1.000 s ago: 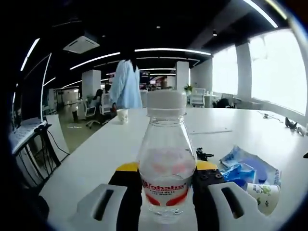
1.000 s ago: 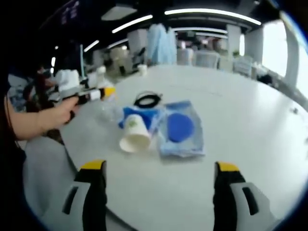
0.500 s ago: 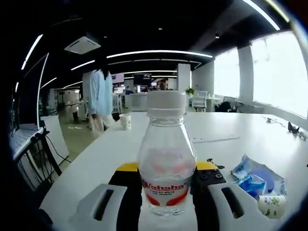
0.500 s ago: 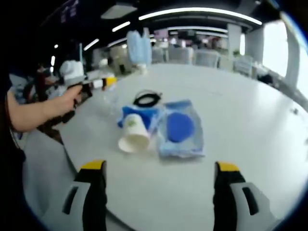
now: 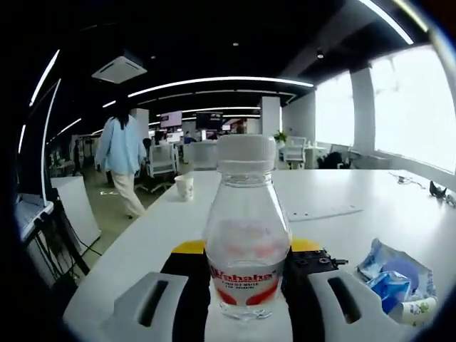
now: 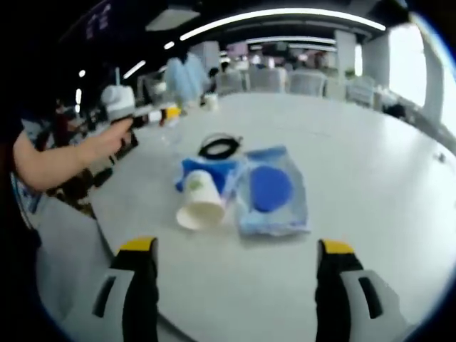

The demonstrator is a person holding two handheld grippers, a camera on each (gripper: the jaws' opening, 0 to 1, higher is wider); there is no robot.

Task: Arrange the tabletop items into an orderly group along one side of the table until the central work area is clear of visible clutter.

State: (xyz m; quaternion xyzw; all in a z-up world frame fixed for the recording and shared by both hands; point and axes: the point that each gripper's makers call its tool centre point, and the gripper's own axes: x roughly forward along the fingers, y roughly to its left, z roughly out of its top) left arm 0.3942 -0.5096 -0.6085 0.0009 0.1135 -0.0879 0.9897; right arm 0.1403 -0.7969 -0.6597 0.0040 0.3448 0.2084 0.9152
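A: Across the lower half of the right gripper view, the white table runs wide, its rounded edge curving down the lower left, floor beyond it. Bare top to the right of the clutter and in front of it.

B: And the clutter itself?

A: Mid-frame, well ahead of the right gripper: a paper cup on its side, mouth toward the camera, lying against blue packets. A black cable coils just behind them.

B: The right gripper's jaws?

A: Spread wide, yellow-tipped, nothing between them, touching nothing.

B: The left one?

A: In the left gripper view the left gripper is clamped on a clear bottle, white cap, red label, upright at centre frame. The jaws press its lower body from both sides.

B: Where is that against the table?

A: The table edge falls away at lower left, with floor and a walking person beyond. The top stretches far ahead. A small cup stands far off near that edge; the packets and the tipped cup sit at lower right.

B: Seen from the other side?

A: Upper left of the right gripper view, a hand holds the left gripper near the table's edge, well apart from the pile.
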